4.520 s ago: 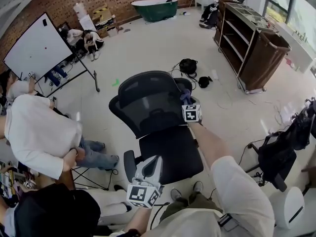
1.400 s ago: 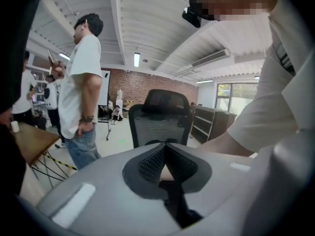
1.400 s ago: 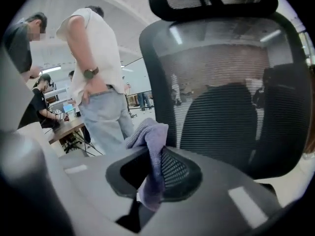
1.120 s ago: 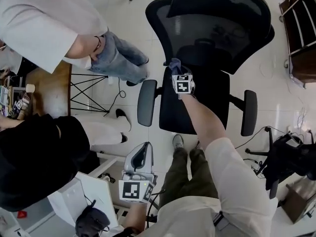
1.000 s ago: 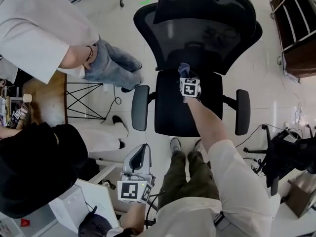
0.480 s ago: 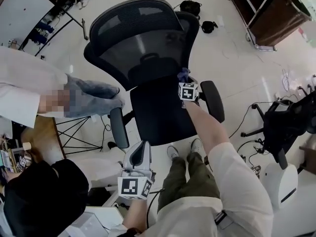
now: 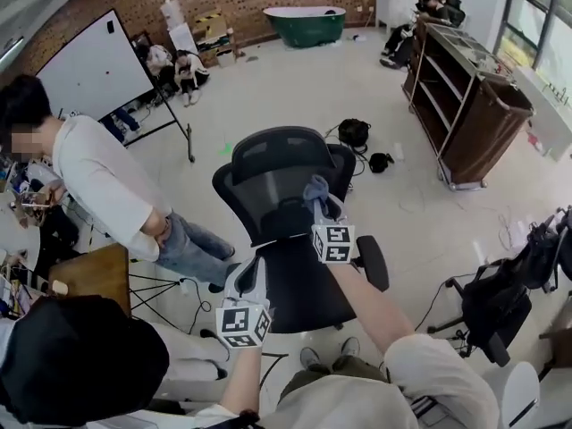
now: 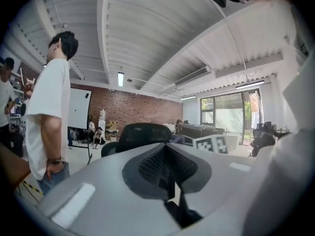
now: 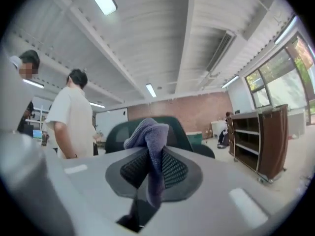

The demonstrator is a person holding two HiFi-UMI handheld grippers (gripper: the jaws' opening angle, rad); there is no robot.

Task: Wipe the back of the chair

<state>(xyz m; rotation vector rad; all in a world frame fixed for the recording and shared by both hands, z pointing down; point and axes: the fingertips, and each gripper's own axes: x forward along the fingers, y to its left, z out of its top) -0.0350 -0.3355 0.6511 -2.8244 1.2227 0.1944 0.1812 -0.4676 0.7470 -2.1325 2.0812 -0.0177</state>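
Your R gripper (image 7: 322,211) is clamped on the purple cloth (image 7: 315,189), up by the chair back (image 7: 268,172) at mid-frame. L gripper (image 7: 252,271) is pinched together w/ nothing in it, lower center.

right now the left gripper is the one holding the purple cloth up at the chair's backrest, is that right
Not the left. The right gripper is the one shut on the purple cloth up at the chair's backrest, as the right gripper view shows. The left gripper has its jaws together on nothing and, in the head view, hangs low beside the seat.
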